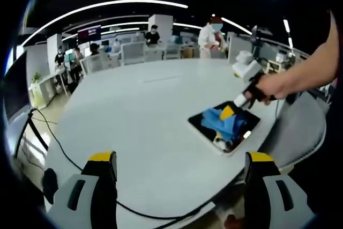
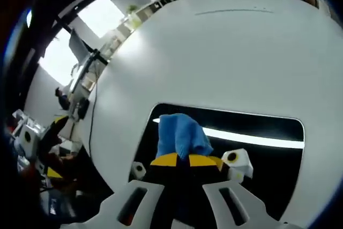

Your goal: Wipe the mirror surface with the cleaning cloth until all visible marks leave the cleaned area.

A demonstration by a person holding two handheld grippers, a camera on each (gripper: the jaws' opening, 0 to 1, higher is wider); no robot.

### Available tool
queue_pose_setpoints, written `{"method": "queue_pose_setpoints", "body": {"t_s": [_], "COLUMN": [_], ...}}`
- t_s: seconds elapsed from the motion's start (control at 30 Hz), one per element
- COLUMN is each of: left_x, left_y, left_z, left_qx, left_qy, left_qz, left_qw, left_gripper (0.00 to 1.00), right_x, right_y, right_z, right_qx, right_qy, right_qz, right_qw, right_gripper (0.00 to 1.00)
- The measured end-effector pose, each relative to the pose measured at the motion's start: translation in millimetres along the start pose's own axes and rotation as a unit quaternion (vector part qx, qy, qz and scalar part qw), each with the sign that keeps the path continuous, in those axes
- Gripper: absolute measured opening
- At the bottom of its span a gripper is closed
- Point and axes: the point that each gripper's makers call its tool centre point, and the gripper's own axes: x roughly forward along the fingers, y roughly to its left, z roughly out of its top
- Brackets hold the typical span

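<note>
A dark rectangular mirror (image 1: 201,122) lies flat on the white table (image 1: 144,111), near its right edge. A blue cleaning cloth (image 1: 221,120) is bunched on the glass. From the right, a person's hand holds my right gripper (image 1: 236,112), which presses down on the cloth. In the right gripper view the yellow-tipped jaws of my right gripper (image 2: 186,160) are shut on the blue cloth (image 2: 179,135) over the mirror (image 2: 257,127), which reflects a bright ceiling light. My left gripper (image 1: 181,159) hovers over the table short of the mirror, open wide with nothing between its jaws.
A black cable (image 1: 64,154) runs along the table's left edge. A grey chair (image 1: 300,127) stands behind the mirror at the right. Desks and people (image 1: 210,36) are far off beyond the table. The table top (image 2: 225,46) stretches wide past the mirror.
</note>
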Motion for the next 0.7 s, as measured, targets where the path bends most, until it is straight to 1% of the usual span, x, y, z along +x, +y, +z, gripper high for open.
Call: {"method": "queue_pose_setpoints", "body": {"t_s": [0.1, 0.17, 0.23, 0.33, 0.4, 0.47, 0.57, 0.7], "left_x": [2.3, 3.6, 4.7, 4.4, 4.8, 6.1, 7.7, 9.9], "left_y": [-5.2, -5.9, -3.8, -3.3, -4.1, -4.4, -2.8, -1.0], "left_z": [-0.6, -1.6, -6.1, -6.4, -4.6, -1.8, 5.0, 9.3], "left_qx": [-0.006, -0.012, -0.012, -0.013, -0.011, -0.011, -0.011, -0.011], "left_qy": [-0.002, -0.007, 0.001, 0.002, 0.003, 0.004, -0.002, -0.008], "left_qz": [-0.002, -0.003, 0.004, 0.006, 0.007, 0.005, 0.007, 0.007], "left_qw": [1.0, 0.9999, 0.9999, 0.9999, 0.9999, 0.9999, 0.9999, 0.9999], "left_gripper": [1.0, 1.0, 1.0, 1.0, 1.0, 1.0, 1.0, 1.0], "right_x": [-2.5, -3.8, -4.9, -7.4, -8.8, -9.9, -13.2, -15.8], "right_y": [2.6, 3.3, 4.3, 7.3, 8.9, 10.6, 12.3, 15.8], "right_z": [-6.1, -10.2, -13.2, -19.1, -24.6, -28.5, -34.1, -41.7], "right_qx": [0.013, 0.02, 0.025, 0.026, 0.023, 0.011, 0.012, 0.003], "right_qy": [0.01, 0.011, 0.014, 0.021, 0.025, 0.027, 0.03, 0.035], "right_qz": [0.007, 0.014, 0.017, 0.023, 0.027, 0.03, 0.035, 0.041], "right_qw": [0.9998, 0.9996, 0.9995, 0.9992, 0.9991, 0.9991, 0.9988, 0.9986], "right_gripper": [0.0, 0.0, 0.0, 0.0, 0.0, 0.0, 0.0, 0.0]}}
